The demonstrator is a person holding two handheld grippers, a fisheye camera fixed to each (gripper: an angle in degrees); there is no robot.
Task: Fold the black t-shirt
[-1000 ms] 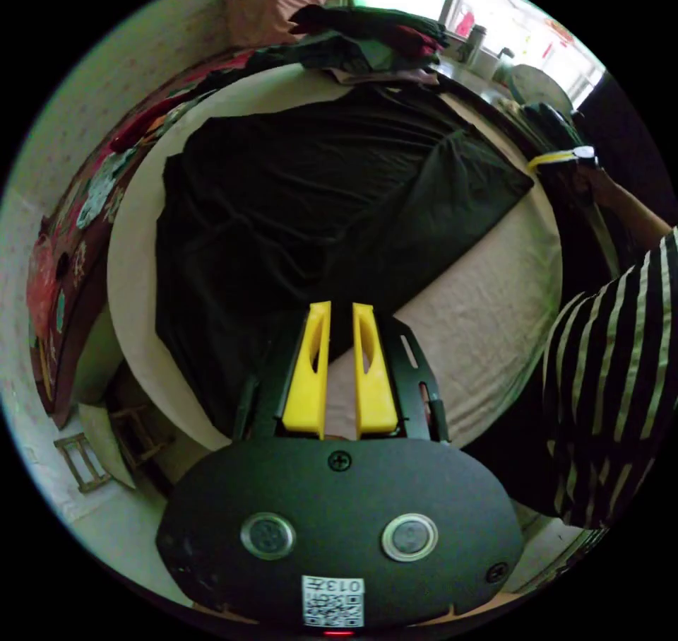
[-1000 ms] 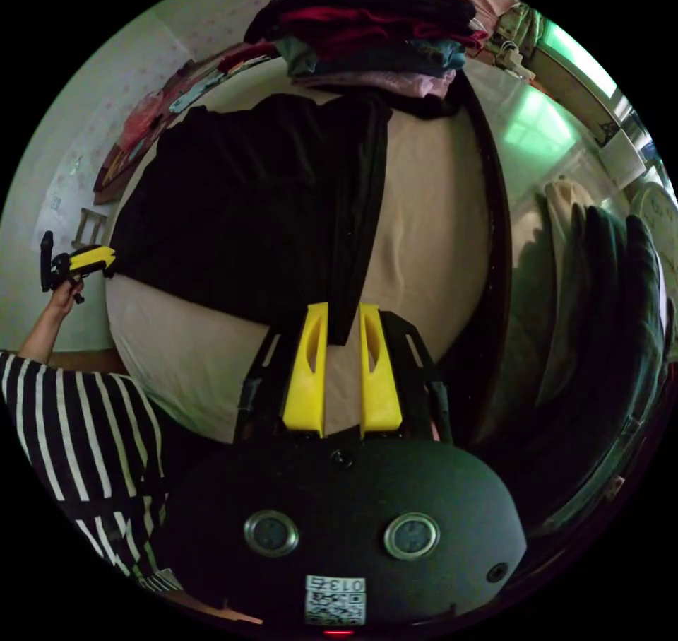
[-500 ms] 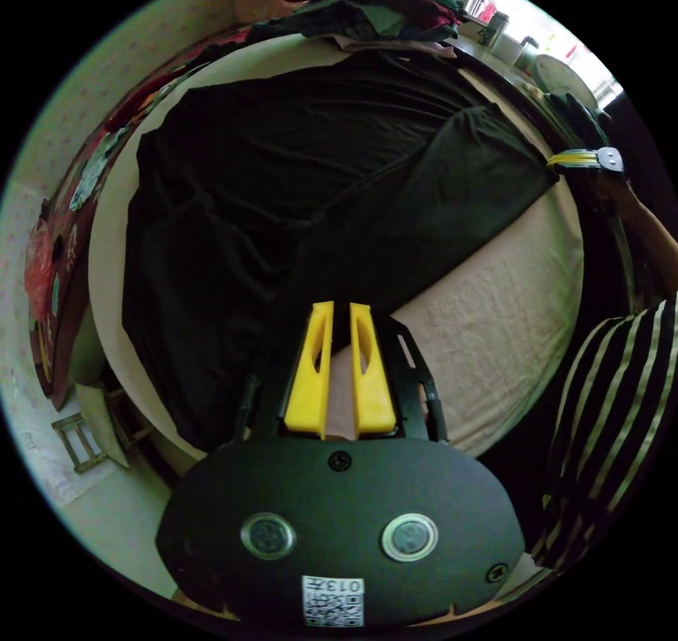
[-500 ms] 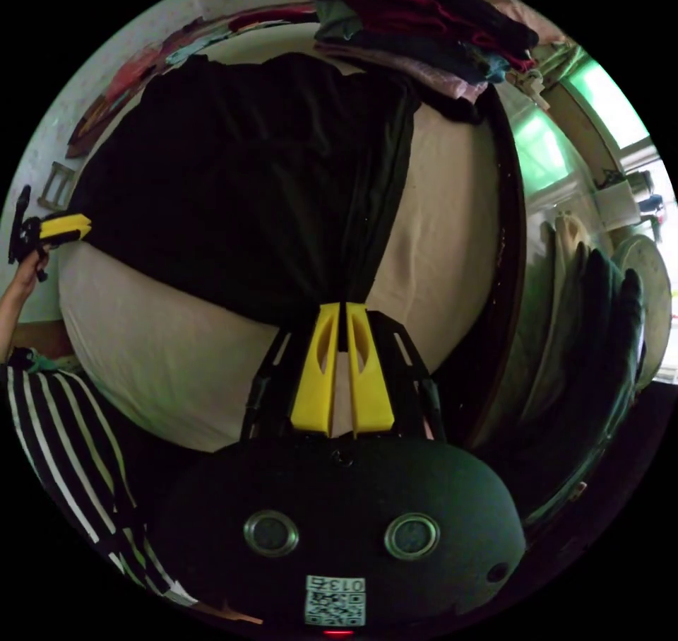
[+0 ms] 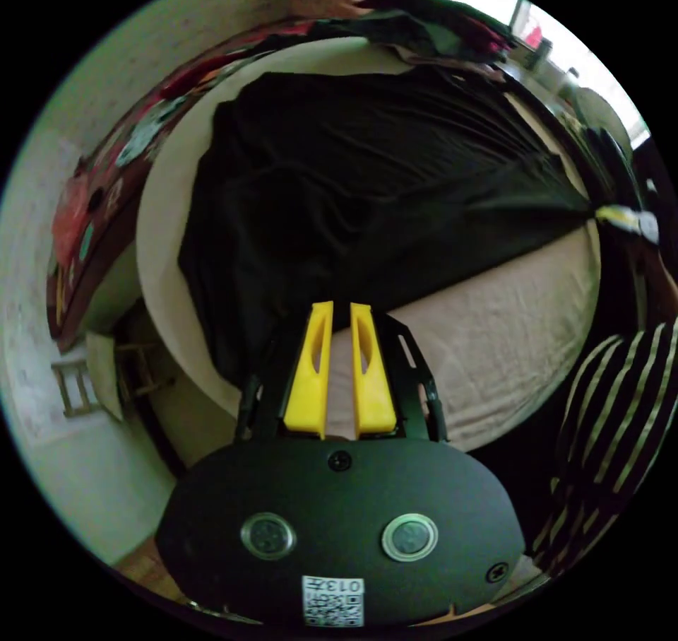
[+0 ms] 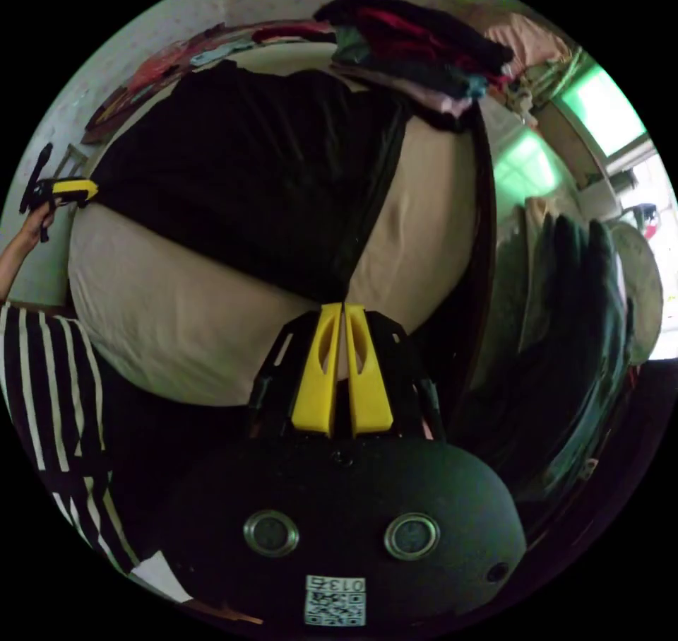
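Note:
The black t-shirt (image 5: 367, 174) lies spread over a bed with a beige sheet (image 5: 494, 344). Its near edge runs taut between the two grippers. In the left gripper view my left gripper (image 5: 341, 307) has its yellow jaws nearly together, pinching one corner of that edge. My right gripper (image 6: 343, 307) is shut on the other corner, where the cloth (image 6: 268, 174) bunches into the jaws. The right gripper (image 5: 625, 218) shows blurred at the shirt's far corner in the left gripper view. The left gripper (image 6: 67, 189), held in a hand, shows in the right gripper view.
A pile of folded clothes (image 6: 417, 47) sits at the far end of the bed (image 6: 212, 344). Dark garments (image 6: 572, 330) hang beside the bed. A small wooden frame (image 5: 70, 386) stands on the floor. The person's striped sleeve (image 5: 621, 415) is close to the bed's edge.
The right gripper's jaws, open around the shirt's corner a second ago, have shut on it. Both grippers have drawn the near edge straight and taut.

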